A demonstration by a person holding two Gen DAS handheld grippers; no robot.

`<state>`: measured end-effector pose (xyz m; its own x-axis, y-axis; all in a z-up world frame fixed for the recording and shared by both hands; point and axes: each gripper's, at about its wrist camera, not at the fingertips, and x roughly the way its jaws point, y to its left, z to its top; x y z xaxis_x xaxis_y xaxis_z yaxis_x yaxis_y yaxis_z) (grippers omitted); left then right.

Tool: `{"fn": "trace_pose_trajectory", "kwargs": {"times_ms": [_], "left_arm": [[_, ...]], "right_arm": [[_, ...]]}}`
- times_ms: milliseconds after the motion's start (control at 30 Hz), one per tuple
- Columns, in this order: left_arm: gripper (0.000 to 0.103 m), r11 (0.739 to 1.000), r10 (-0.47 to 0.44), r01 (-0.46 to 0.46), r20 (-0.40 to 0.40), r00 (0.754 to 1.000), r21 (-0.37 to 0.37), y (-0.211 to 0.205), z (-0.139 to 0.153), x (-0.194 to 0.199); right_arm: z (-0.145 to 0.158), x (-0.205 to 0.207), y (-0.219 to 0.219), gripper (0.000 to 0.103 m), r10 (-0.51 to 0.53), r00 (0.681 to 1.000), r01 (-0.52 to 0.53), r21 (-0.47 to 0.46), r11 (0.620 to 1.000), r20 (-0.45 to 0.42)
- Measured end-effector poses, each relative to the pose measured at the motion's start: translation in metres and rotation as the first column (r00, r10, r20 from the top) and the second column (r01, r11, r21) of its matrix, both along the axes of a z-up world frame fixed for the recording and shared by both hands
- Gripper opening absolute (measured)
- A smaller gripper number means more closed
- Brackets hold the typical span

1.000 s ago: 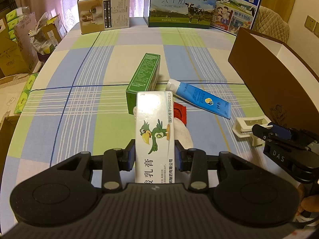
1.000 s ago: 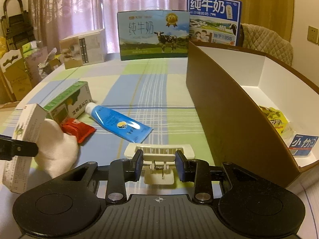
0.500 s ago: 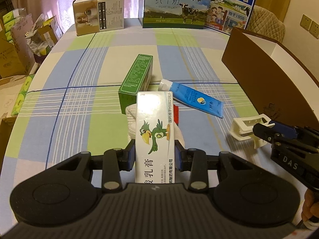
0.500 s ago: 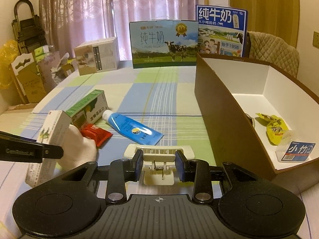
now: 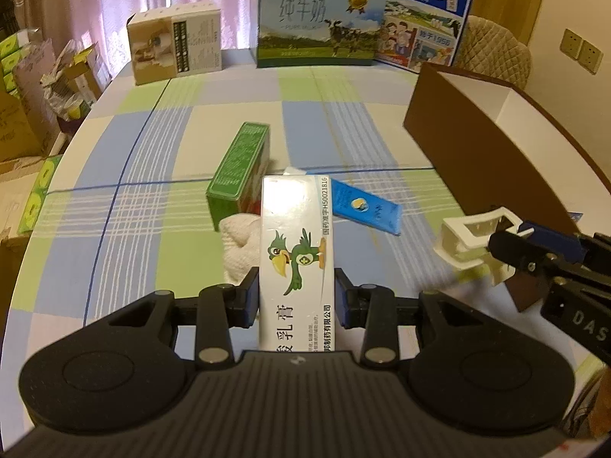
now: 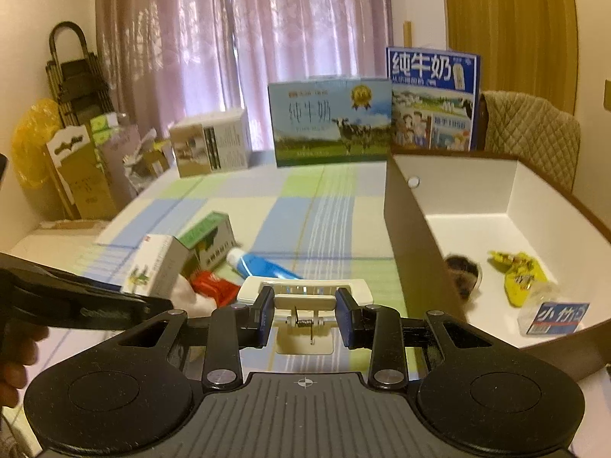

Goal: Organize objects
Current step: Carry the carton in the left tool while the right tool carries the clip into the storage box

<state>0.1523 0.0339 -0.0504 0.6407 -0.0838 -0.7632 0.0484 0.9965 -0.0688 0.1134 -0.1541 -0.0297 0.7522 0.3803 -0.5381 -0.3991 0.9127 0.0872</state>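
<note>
My left gripper (image 5: 297, 297) is shut on a white ointment box with a green parrot (image 5: 294, 244), held above the table. My right gripper (image 6: 305, 315) is shut on a cream plastic clip (image 6: 304, 301), lifted off the table; the clip also shows in the left wrist view (image 5: 471, 236). On the checked cloth lie a green box (image 5: 240, 171), a blue tube (image 5: 362, 208), a white cloth (image 5: 240, 236) and a red packet (image 6: 214, 288). The brown box with a white inside (image 6: 477, 198) stands at the right.
The brown box holds a yellow wrapper (image 6: 519, 271), a small blue-and-white packet (image 6: 557, 316) and a dark round thing (image 6: 464, 273). Two milk cartons (image 5: 320, 19) and a beige carton (image 5: 175, 47) stand at the table's far edge. Cardboard boxes stand left of the table.
Both grippers have risen with their loads. The clip has left the table and moved toward the brown box. The ointment box stays gripped.
</note>
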Motion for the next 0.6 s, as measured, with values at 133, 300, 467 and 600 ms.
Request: {"fn": "trace_pose_trajectory", "kwargs": {"times_ms": [133,300,467,600], "left_arm": [[0.033,1.000,-0.027,0.027,0.013,1.000,0.006,-0.011,0.009,0.000],[0.033,0.999,-0.052,0.052,0.019,0.998,-0.006,-0.026,0.018,0.000],[0.033,0.994,-0.104,0.104,0.035,0.994,-0.017,-0.053,0.029,0.002],[0.033,0.988,-0.150,0.151,0.050,0.987,-0.021,-0.078,0.039,0.008]], "right_arm": [[0.014,-0.003,-0.009,0.031,-0.003,1.000,0.002,0.017,1.000,0.021],[0.030,-0.004,-0.023,0.031,-0.017,0.999,0.016,0.027,1.000,0.045],[0.045,0.001,-0.049,0.031,-0.054,0.996,0.051,0.045,0.998,0.066],[0.053,0.012,-0.078,0.031,-0.100,0.993,0.096,0.074,0.993,0.059]]}}
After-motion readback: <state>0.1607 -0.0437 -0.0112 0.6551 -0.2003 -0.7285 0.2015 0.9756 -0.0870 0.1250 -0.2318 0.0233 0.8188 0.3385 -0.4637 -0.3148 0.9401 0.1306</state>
